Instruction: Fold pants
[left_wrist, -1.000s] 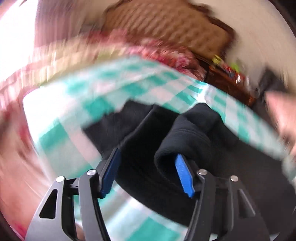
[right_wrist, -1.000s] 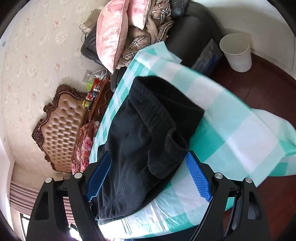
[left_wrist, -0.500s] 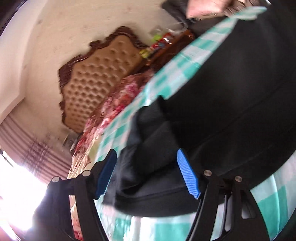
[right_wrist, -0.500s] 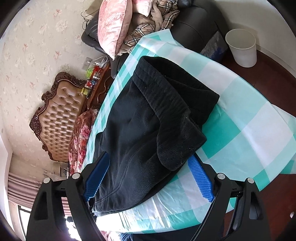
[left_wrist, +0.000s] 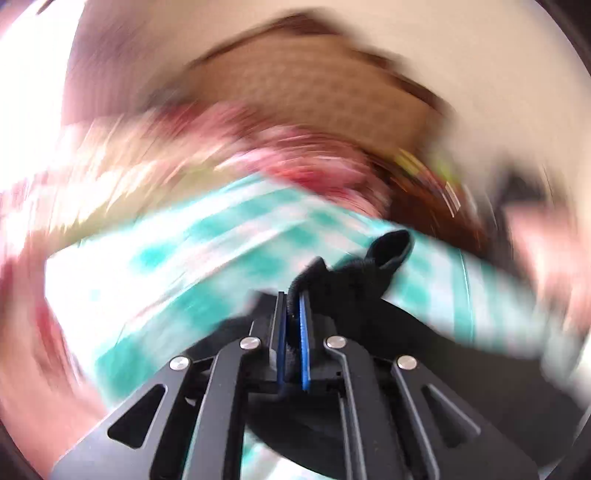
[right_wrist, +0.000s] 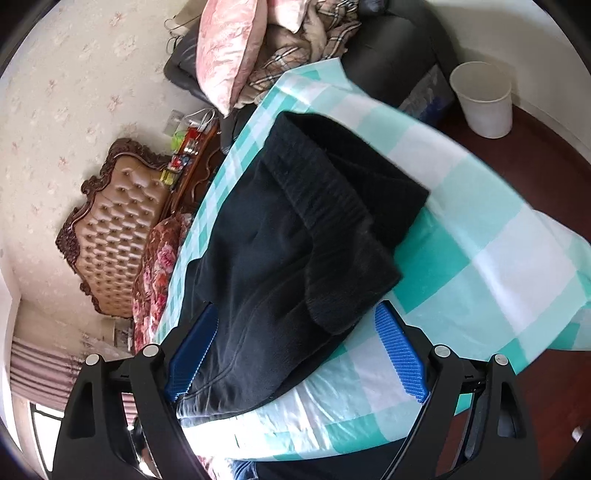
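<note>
Pinching a bunched edge of the black pants (right_wrist: 295, 236), the left hand-held gripper (left_wrist: 293, 314) is pressed together; the right hand-held gripper (right_wrist: 295, 354) is spread above the near end, lengthwise across the checked tabletop (right_wrist: 480, 236).

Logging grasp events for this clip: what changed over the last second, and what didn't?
The left claw went from open to shut on a fold of the black pants. The right claw stayed open over the pants, still on the checked cloth.

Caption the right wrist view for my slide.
Open right hand-held gripper above black pants on checked cloth.
</note>
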